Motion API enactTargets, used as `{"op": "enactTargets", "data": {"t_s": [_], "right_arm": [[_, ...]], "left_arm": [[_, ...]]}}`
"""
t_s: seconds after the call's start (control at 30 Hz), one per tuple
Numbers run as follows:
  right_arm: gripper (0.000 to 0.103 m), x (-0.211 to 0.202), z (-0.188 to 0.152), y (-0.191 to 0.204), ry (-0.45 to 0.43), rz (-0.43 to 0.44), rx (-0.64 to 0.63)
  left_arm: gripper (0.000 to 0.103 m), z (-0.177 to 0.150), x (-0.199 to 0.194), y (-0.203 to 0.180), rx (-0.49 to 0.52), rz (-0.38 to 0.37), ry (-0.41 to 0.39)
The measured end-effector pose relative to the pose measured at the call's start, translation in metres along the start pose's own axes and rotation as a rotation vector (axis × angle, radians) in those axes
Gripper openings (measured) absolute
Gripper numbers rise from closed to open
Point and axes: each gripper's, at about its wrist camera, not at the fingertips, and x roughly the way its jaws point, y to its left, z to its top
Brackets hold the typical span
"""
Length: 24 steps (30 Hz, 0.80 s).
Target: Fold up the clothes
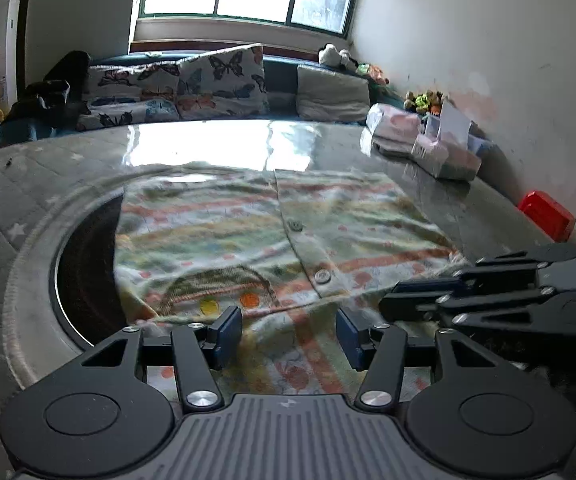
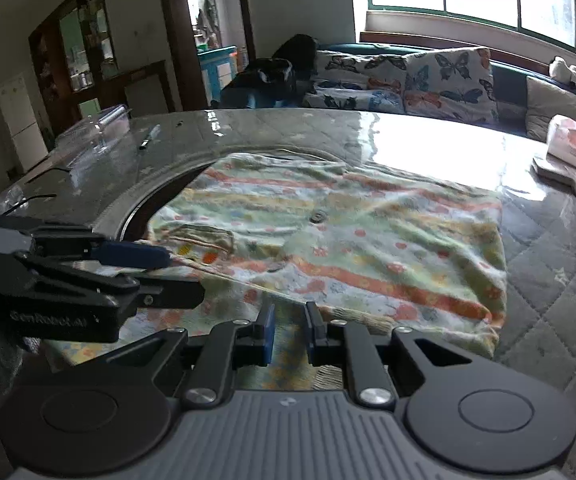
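A pale green buttoned garment (image 1: 247,236) with orange and yellow stripes lies partly folded on the glossy grey table (image 1: 207,140); it also shows in the right wrist view (image 2: 348,236). My left gripper (image 1: 289,334) is open, low over the garment's near edge, with nothing between its blue pads. My right gripper (image 2: 290,330) is open with a narrow gap over the near hem, empty. In the left wrist view the right gripper (image 1: 488,292) lies at the right. In the right wrist view the left gripper (image 2: 87,276) lies at the left.
A dark round hole (image 1: 87,272) in the table lies under the garment's left side. Pink packets (image 1: 428,140) and a red box (image 1: 546,214) sit by the right wall. A pen (image 2: 148,137) and clear plastic (image 2: 95,128) lie far left. Butterfly cushions (image 1: 191,80) line the sofa behind.
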Motion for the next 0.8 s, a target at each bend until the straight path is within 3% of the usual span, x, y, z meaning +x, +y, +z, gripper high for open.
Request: {"op": "enactTargets", "data": {"t_s": [0.17, 0.27, 0.47, 0.8], "right_arm": [[0.015, -0.011, -0.007, -0.007, 0.01, -0.001, 0.01], [0.023, -0.02, -0.012, -0.001, 0.016, 0.008, -0.022], [0.023, -0.037, -0.025, 0.007, 0.038, 0.005, -0.065], [0.027, -0.059, -0.046, 0.002, 0.036, -0.025, -0.06]], "left_arm": [[0.055, -0.003, 0.002, 0.008, -0.018, 0.022, 0.0], [0.057, -0.003, -0.008, 0.005, -0.01, 0.025, -0.014], [0.057, -0.011, -0.025, -0.015, 0.054, -0.021, -0.027], [0.063, -0.04, -0.035, -0.039, 0.179, -0.003, -0.004]]}}
